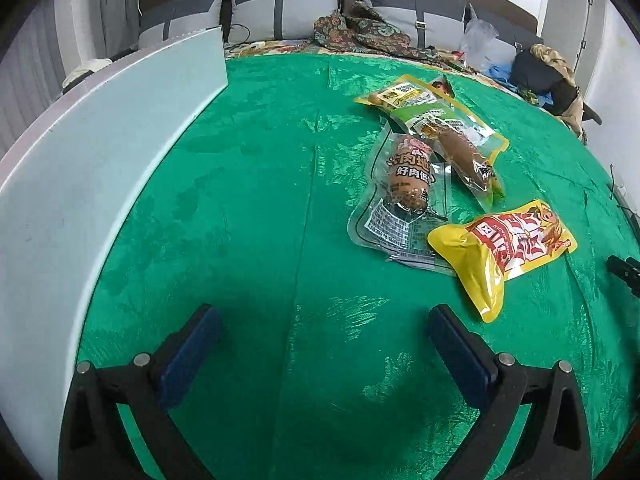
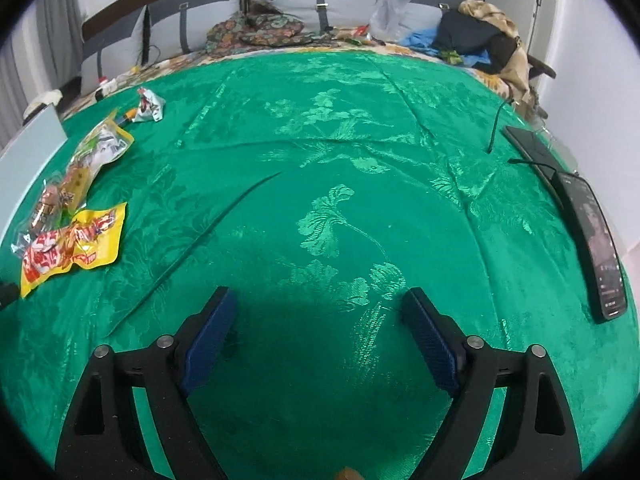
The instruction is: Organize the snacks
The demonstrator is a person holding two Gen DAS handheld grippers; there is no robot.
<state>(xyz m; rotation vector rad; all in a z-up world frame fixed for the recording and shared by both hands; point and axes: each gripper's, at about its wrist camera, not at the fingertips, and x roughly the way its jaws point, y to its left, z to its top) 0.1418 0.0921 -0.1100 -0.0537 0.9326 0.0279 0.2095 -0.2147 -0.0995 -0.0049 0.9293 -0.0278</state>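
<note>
A green brocade bedspread (image 2: 340,128) covers nearly everything in sight, a bed made into a work surface, with grey pillows (image 1: 280,8) and a heap of clothes (image 2: 484,36) along the far end. At the left edge stands a pale, flat-sided box (image 1: 104,152); whether it is open at the top I cannot tell.

The snacks lie in a loose cluster to the right of that box. Nearest is a yellow pouch (image 1: 504,252) with red print, its corner overlapping a clear vacuum-packed sausage (image 1: 404,192). Beyond them lie a yellow-edged pack with a brown sausage (image 1: 460,140) and another yellow packet (image 1: 404,94), these two overlapping. A small crumpled foil sachet (image 2: 150,106) sits apart, farther up the bed. A dark phone (image 2: 596,240) rests at the right edge.

The left gripper (image 1: 320,340) hangs over bare cloth with its fingers spread wide and nothing between them; the right gripper (image 2: 320,320) is likewise spread and empty, well away from the snacks.

I judge sorting has not begun. Next, one gripper should swing over to the yellow pouch, the closest and uppermost, and pinch its edge.
</note>
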